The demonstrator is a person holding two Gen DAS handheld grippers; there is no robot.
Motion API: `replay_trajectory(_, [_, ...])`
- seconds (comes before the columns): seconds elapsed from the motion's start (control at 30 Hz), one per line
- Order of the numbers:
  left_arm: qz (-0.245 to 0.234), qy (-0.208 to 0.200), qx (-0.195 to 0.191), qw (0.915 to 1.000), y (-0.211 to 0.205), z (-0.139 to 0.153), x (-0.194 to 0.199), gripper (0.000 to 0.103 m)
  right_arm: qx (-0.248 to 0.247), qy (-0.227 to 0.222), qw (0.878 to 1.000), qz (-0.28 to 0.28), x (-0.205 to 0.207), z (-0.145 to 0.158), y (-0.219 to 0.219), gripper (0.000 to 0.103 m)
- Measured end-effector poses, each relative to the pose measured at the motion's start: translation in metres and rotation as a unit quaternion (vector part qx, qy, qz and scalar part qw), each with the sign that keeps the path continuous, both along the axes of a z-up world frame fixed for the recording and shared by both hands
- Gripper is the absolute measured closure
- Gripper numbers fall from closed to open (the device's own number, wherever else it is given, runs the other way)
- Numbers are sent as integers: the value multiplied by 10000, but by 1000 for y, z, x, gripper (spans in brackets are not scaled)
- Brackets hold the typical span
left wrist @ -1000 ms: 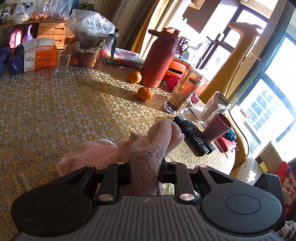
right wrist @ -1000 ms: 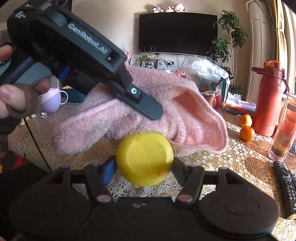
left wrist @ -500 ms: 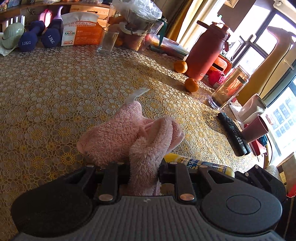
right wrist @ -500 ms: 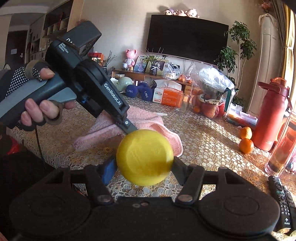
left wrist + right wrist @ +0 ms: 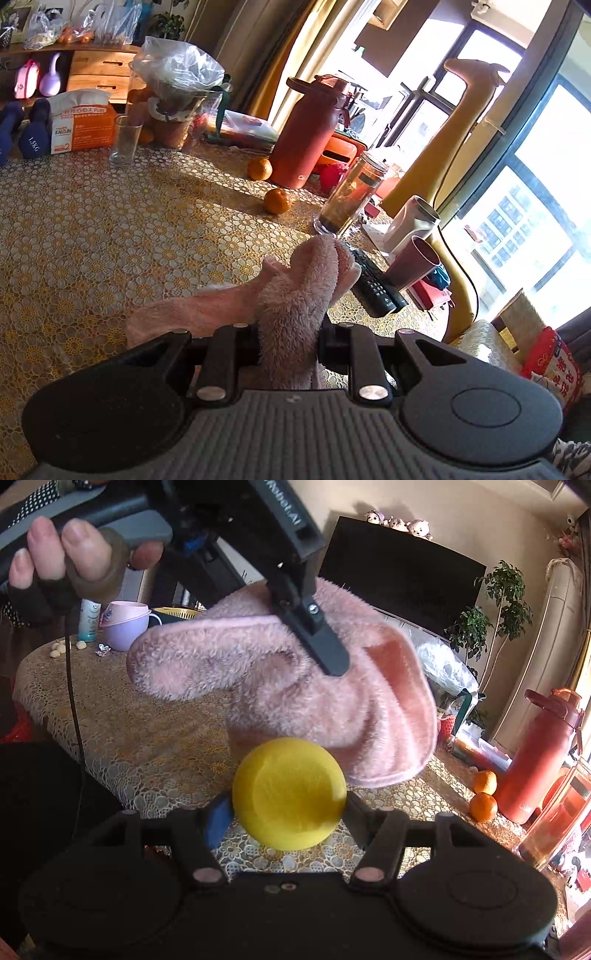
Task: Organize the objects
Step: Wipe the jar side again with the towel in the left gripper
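On the bench sit two oranges (image 5: 260,168) (image 5: 277,201), one red water bottle (image 5: 309,136), one empty drinking glass (image 5: 125,139), one tissue box (image 5: 82,124) and one black remote control (image 5: 376,282). Two tools show, one (image 5: 289,334) pinching one pink fluffy cloth (image 5: 295,295), the other (image 5: 288,805) clamping one yellow ball (image 5: 289,794). Three small plush toys (image 5: 397,523) line the television's top.

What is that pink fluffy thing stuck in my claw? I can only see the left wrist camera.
Observer: It's a fuzzy pink towel. The right wrist view shows the left claw clamped on it, and it hangs above the table.
Operator: Is the other claw holding something too?
Observer: Yes. The right claw is shut on a yellow round object. I can only see its flat end.
Operator: Who is holding my claw?
Observer: A hand grips its handle, at the upper left of the right wrist view.
Operator: Is there stuff behind me?
Observer: A lilac mug stands on the far side of the table.
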State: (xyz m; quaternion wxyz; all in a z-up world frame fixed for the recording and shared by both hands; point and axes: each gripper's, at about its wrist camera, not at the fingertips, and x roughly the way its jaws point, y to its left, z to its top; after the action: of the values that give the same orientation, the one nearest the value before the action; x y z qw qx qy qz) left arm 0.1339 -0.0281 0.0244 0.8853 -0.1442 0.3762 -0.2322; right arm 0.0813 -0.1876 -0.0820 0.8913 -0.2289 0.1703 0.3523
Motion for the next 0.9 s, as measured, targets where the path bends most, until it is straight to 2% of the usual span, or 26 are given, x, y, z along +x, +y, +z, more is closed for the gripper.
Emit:
replay_trajectory(0.13, [-235, -2, 330, 9992, -21, -12, 3, 81, -20, 9, 10000, 8, 1, 1, 0, 41])
replay_trajectory(0.27, [-40, 123, 275, 9995, -16, -22, 15, 81, -31, 52, 10000, 7, 3, 1, 0, 41])
replay_trajectory(0.9, [447, 331, 1004, 9934, -2, -59, 52, 81, 366, 494, 9980, -146, 14, 5, -11, 41])
